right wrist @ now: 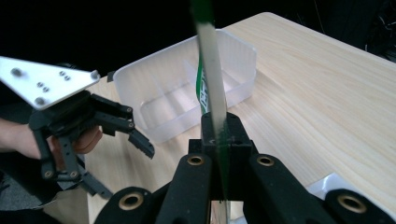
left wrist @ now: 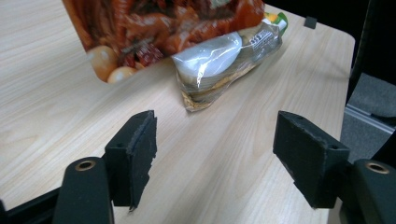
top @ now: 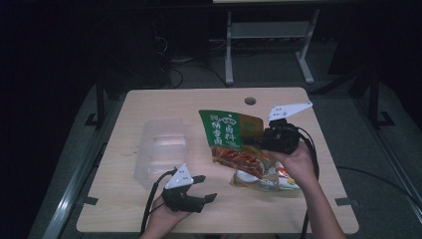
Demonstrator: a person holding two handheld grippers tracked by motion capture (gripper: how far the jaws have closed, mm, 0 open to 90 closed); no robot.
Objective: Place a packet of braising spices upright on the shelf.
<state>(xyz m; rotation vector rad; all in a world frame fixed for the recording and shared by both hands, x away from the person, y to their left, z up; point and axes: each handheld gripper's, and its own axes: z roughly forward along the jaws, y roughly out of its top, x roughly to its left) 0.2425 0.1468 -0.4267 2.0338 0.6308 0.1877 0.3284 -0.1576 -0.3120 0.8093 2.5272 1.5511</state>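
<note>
the right gripper [top: 260, 141] is clamped tight on the edge of the green pouch [top: 230, 130], holding it raised and tilted over the worktop [top: 149, 209], just right of the clear bin [top: 161, 149]. a second packet [top: 266, 179] lies under it. the left gripper [top: 205, 187] sits wide open and empty near the front edge. the lift step looks in hand; next, the pouch probably needs carrying left and lowering into the bin.

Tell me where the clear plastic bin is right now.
In the high view the clear plastic bin sits left of centre on the table, just beyond the left gripper.
</note>
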